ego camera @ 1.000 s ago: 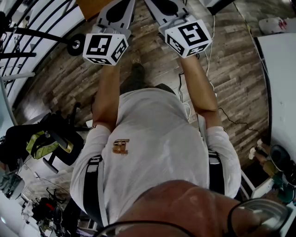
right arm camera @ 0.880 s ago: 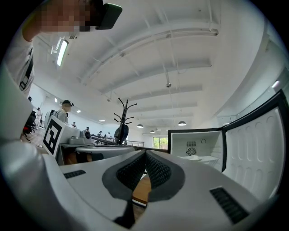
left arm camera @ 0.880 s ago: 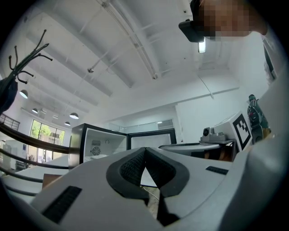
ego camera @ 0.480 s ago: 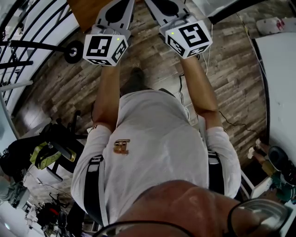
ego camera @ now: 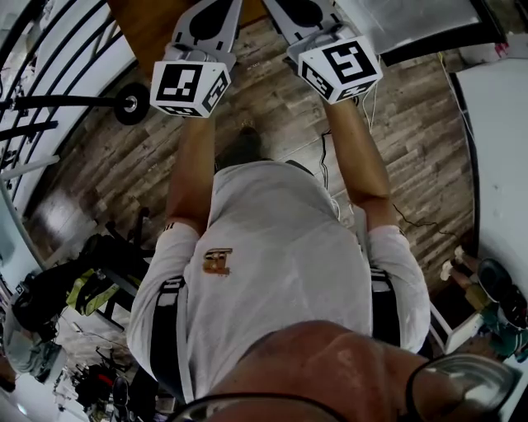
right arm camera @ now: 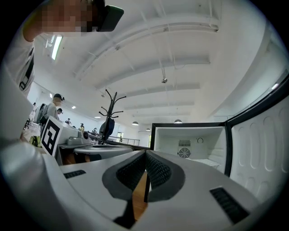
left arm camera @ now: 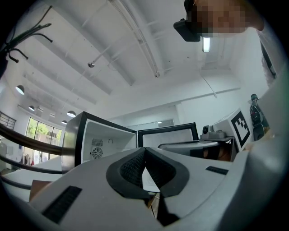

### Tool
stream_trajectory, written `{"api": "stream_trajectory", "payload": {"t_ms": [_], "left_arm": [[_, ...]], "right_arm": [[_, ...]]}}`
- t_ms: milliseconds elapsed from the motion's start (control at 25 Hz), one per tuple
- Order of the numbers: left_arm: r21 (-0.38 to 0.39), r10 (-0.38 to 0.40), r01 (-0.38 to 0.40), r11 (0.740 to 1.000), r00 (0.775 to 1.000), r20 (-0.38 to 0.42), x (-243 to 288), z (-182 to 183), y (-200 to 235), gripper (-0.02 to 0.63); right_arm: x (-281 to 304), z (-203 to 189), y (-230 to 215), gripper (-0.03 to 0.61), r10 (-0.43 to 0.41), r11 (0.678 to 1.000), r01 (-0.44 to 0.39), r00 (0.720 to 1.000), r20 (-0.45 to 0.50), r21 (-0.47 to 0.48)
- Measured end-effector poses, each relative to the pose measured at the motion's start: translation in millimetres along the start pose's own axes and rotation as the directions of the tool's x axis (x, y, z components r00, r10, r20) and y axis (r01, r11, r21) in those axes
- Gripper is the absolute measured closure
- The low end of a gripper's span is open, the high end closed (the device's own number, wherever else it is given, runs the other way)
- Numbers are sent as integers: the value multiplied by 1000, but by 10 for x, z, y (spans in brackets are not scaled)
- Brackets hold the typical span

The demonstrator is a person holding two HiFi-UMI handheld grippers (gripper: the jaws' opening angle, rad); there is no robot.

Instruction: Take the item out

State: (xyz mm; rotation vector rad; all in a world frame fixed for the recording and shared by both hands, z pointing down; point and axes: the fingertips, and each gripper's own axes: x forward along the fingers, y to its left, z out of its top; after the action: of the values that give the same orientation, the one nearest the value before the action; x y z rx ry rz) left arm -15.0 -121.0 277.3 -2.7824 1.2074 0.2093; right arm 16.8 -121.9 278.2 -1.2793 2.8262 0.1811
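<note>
A small black fridge [right arm camera: 189, 143] stands with its door [right arm camera: 264, 140] swung wide, showing a white inside with a round fan grille. The left gripper view shows the same fridge [left arm camera: 106, 143] and its door [left arm camera: 168, 135]. I see no item inside it. My left gripper [left arm camera: 144, 149] is shut with nothing between its pads. My right gripper [right arm camera: 145, 152] is likewise shut and empty. Both point at the fridge from a short way off, side by side. In the head view only their marker cubes [ego camera: 188, 86] [ego camera: 340, 66] and bodies show; the jaw tips are cut off.
A wooden tabletop [ego camera: 153, 25] lies ahead under the grippers. A white table [ego camera: 505, 157] runs along the right, cables [ego camera: 330, 161] trail on the plank floor, and a chair with a bag [ego camera: 91, 284] is at the lower left. A coat stand [right arm camera: 109, 115] and people [right arm camera: 55, 108] stand far off.
The person has stepped forward: the wooden tabletop and a pale panel have come further into the top of the head view. Both grippers keep their place side by side.
</note>
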Motion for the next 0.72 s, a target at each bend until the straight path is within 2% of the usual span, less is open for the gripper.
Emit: {"api": "stream_trajectory", "payload": {"t_ms": [440,720], "left_arm": [[0,-57,57,998,998,5,773,-165,855,595],[-7,-95,95,995,995,11,1010,-273,1291,595]], "right_arm": [[1024,-150,-622,546,-43,999,43,999,-21,-7],[1522,-223,-794,546,-77,997,76,996,-42,-20]]}}
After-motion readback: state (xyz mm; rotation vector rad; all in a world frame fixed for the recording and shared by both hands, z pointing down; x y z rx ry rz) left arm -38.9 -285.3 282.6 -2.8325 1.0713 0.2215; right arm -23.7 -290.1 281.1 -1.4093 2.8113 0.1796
